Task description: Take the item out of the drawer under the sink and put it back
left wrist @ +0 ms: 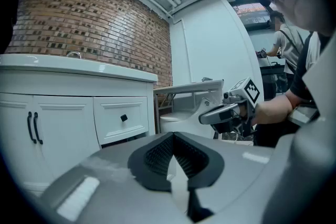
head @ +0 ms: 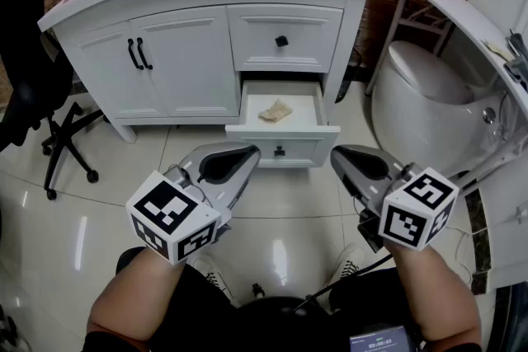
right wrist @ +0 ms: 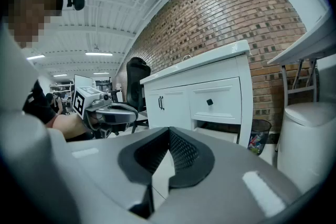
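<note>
The lower drawer (head: 283,142) of the white sink cabinet (head: 206,37) stands pulled out, with a crumpled beige item (head: 275,110) lying inside it. My left gripper (head: 233,164) hovers in front of the drawer at its left, jaws shut with nothing between them. To the drawer's right, my right gripper (head: 353,161) is at the same height, also shut and empty. In the left gripper view the left gripper (left wrist: 173,157) points past the cabinet's upper drawer (left wrist: 121,119). The right gripper (right wrist: 167,157) in its own view faces the cabinet's drawer side (right wrist: 216,103).
A black office chair (head: 37,86) stands at the left on the glossy tiled floor. A white toilet (head: 433,103) sits to the right of the cabinet under a curved white counter (head: 462,12). A small bin (right wrist: 259,140) is beside the cabinet. The person's knees fill the near edge.
</note>
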The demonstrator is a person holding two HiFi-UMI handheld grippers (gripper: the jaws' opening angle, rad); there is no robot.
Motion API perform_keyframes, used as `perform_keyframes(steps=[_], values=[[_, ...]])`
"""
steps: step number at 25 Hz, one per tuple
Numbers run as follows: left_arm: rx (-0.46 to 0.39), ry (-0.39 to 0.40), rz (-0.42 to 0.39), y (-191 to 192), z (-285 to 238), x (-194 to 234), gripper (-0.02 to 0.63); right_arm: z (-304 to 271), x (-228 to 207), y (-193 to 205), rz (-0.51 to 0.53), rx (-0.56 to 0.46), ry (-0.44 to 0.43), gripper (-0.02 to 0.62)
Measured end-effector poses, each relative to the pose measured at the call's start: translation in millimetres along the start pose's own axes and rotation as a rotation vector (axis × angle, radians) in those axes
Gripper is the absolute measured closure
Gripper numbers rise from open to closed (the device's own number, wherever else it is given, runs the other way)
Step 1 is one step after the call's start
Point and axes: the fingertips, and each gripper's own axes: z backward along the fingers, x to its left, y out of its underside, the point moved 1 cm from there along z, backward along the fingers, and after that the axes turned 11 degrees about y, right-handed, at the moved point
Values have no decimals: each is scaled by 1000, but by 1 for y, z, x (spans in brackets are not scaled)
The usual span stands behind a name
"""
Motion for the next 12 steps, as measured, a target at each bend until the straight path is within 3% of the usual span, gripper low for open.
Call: perform_keyframes(steps=[12], values=[[-6, -15, -1, -1, -1, 8, 600, -5, 1, -5, -16, -14, 4, 592]])
